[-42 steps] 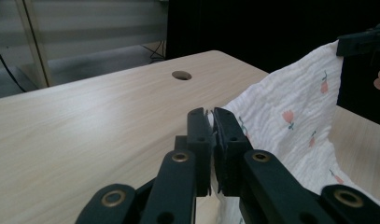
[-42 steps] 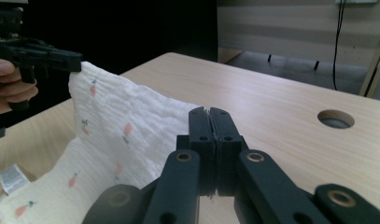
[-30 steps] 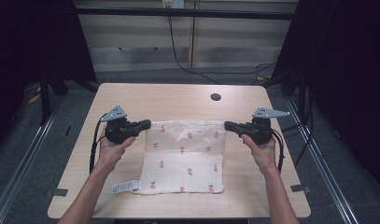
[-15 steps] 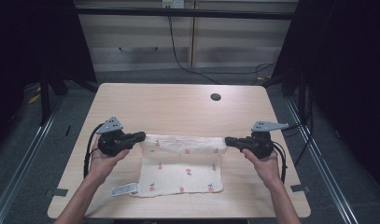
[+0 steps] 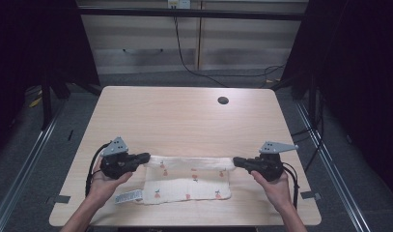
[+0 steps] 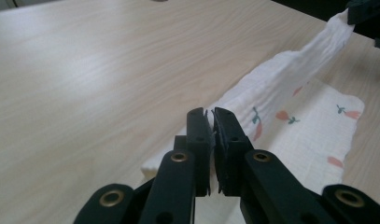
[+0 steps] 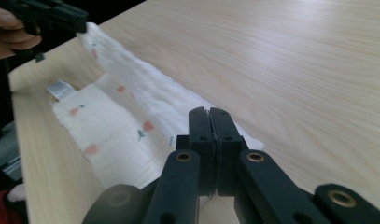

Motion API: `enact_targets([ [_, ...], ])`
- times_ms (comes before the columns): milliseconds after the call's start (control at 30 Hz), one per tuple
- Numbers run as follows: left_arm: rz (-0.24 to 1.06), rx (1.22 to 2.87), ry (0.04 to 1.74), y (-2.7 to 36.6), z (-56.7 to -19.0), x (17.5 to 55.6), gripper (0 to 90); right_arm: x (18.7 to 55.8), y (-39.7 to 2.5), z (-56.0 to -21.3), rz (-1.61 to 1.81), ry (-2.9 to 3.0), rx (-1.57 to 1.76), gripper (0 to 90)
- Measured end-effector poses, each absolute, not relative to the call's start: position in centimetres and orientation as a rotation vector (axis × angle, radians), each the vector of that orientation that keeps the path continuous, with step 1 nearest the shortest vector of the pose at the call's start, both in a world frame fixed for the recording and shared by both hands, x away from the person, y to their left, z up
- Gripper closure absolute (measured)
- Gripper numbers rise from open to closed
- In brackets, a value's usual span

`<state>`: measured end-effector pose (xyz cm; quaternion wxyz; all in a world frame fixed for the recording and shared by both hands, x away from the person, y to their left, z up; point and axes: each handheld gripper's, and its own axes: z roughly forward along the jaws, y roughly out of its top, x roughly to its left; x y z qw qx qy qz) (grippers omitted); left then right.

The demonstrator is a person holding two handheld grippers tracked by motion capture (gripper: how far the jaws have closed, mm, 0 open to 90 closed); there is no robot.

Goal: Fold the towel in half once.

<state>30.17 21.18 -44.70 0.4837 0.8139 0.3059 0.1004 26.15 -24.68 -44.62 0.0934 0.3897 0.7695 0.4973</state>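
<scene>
A white cloth (image 5: 189,180) printed with small red and green motifs lies on the wooden table (image 5: 184,121) near its front edge. Its far edge is lifted and stretched between the two grippers, and the lower part lies flat with a label at its left corner. My left gripper (image 5: 145,157) is shut on the cloth's left far corner (image 6: 234,107). My right gripper (image 5: 236,161) is shut on the right far corner (image 7: 145,93). In the right gripper view the left gripper (image 7: 71,18) is at the far end of the stretched edge.
A round cable hole (image 5: 223,100) sits in the table's far right part. Metal rails (image 5: 25,159) run along the floor on both sides of the table. Cables trail on the floor behind the table.
Both grippers have pulled the cloth's far edge toward the front of the table, folding it over the lower part. The visible flat cloth has become shorter.
</scene>
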Motion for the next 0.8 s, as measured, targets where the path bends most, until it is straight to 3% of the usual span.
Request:
enact_targets([
  [533, 0.200, 1.988, 0.730, 21.9, -46.2, 28.3, 85.2, 24.4, -24.8, -46.5, 1.445, 2.309, 1.155, 88.5],
  [800, 0.175, 2.088, 0.700, 21.4, -47.4, 27.2, 85.0, 23.9, -25.1, -47.3, 1.409, 2.361, 1.201, 87.9],
])
